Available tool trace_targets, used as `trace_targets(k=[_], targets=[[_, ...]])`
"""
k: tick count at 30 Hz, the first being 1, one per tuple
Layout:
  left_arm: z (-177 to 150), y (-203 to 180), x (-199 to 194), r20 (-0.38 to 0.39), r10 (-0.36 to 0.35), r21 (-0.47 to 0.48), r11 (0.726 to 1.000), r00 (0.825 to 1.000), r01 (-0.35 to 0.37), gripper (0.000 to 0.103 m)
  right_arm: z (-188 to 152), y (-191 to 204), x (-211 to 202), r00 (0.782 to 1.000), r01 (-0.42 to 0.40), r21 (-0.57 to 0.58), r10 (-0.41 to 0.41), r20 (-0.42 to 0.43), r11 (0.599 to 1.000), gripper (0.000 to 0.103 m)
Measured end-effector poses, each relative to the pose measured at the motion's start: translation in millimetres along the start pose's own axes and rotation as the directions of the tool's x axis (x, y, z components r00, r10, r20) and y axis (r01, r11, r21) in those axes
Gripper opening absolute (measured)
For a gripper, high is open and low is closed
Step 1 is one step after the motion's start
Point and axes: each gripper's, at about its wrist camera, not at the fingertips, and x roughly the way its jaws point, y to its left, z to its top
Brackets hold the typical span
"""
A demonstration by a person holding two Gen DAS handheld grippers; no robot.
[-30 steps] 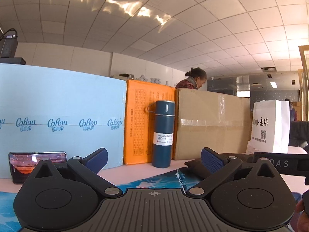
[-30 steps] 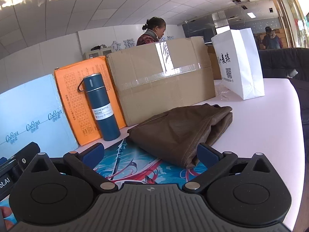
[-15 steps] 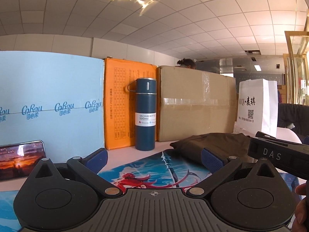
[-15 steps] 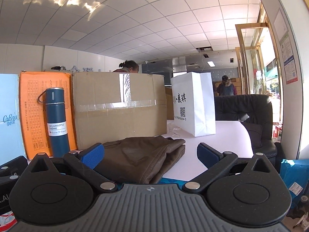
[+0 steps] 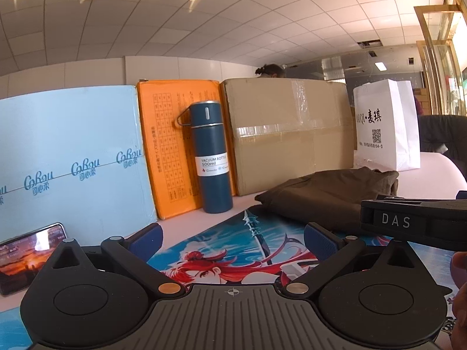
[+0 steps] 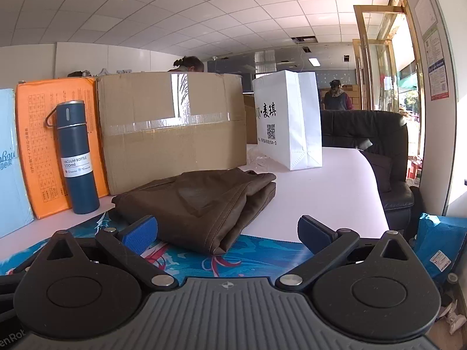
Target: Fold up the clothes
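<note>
A folded brown garment (image 6: 201, 204) lies on a white surface (image 6: 321, 192), its near edge overlapping a printed blue mat (image 6: 256, 258), as two hand-held claws hover low in front of it. The right claw (image 6: 227, 230) faces the garment almost head-on with its blue-padded fingers (image 6: 140, 230) spread wide apart and holding nothing; the cloth sits just ahead of the left pad and reaches toward the middle of the gap, not touching either finger. The left claw (image 5: 232, 237) is likewise spread wide and empty, pointed at the mat's red-haired figure, with the garment (image 5: 329, 198) lying ahead and to its right (part of the other tool's black body, lettered "DAS", crosses in front of the cloth in this view). Behind the garment stands a taped cardboard box (image 6: 175, 128); to its left a dark blue vacuum bottle (image 6: 76, 157) stands upright against an orange carton (image 5: 172, 151), beside a pale blue box (image 5: 70, 157). A white paper bag (image 6: 289, 119) stands on the surface to the right. A phone (image 5: 29, 250) with a lit screen leans at the far left.
</note>
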Motion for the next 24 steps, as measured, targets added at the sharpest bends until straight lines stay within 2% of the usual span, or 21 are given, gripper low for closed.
trace_targets(k=[4,6,9,15,24], targets=[[-1,19,5,-0.031,0.048,-0.108,0.993,0.998,-0.051,0.103,-1,-1,0,0.999,0.032,0.02,-0.032,0.0,0.999,0.103],[-2,33,11,-0.069,0.041,-0.182,0.982,0.997,-0.053,0.103,-1,2,2,0.999,0.034,0.003,-0.034,-0.009,0.999,0.103],[-5,44,12,-0.077,0.031,-0.246,0.968,0.997,-0.049,0.103,-1,8,9,0.998,0.038,-0.034,-0.039,-0.042,0.999,0.103],[-4,37,7,-0.042,0.031,-0.213,0.976,0.999,-0.039,0.103,-2,8,22,0.992,0.03,-0.042,-0.035,-0.12,0.999,0.103],[-2,32,1,-0.002,0.038,-0.179,0.983,0.999,-0.038,0.103,-2,5,23,0.992,0.03,-0.018,-0.032,-0.126,0.999,0.103]])
